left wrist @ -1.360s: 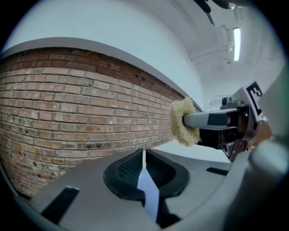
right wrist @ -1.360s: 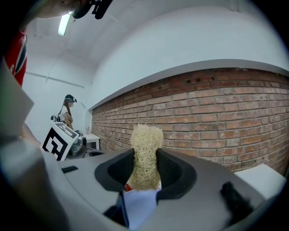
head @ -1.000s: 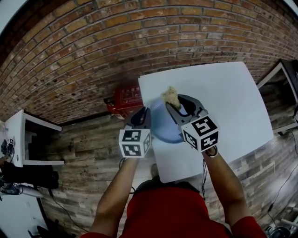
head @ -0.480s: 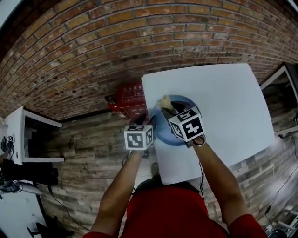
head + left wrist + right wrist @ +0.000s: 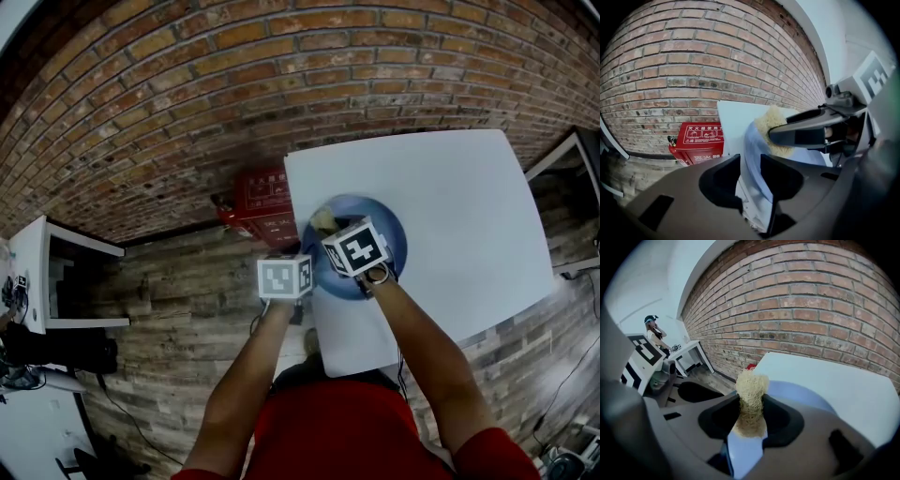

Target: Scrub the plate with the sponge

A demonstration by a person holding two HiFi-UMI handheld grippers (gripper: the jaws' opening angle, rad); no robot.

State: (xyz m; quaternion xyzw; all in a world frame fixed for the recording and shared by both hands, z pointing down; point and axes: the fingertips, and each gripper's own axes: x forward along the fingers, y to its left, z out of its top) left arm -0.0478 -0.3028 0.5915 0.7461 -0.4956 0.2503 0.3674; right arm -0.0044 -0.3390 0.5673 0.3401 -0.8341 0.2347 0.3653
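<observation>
Pale blue round plate (image 5: 394, 239) lying on a white square table (image 5: 450, 187), close to the table's left edge as I see it from the head view; behind the table runs a red-brown brick wall (image 5: 187, 94), and below it a grey wooden plank floor (image 5: 169, 291); a red fire extinguisher box (image 5: 262, 202) with white print sits on the floor against the wall, just beside the table's left edge. My left gripper (image 5: 302, 248) reaches the plate's near-left rim; in the left gripper view its two dark jaws stand one on each side of that rim (image 5: 757, 159), they have just been closing, and the blue edge fills the gap between them, so I read them as clamped on the plate. My right gripper (image 5: 328, 230) is over the plate's left part; in the right gripper view its jaws are clenched on a straw-coloured fibrous sponge (image 5: 751, 399), which sticks out past the fingertips as a rounded tuft, with the plate directly beneath it; whether the sponge touches the plate's surface I cannot tell. Each gripper carries its cube with black and white square markers, facing up at me; both forearms reach in from the bottom of the head view, with red sleeves at the shoulders.
</observation>
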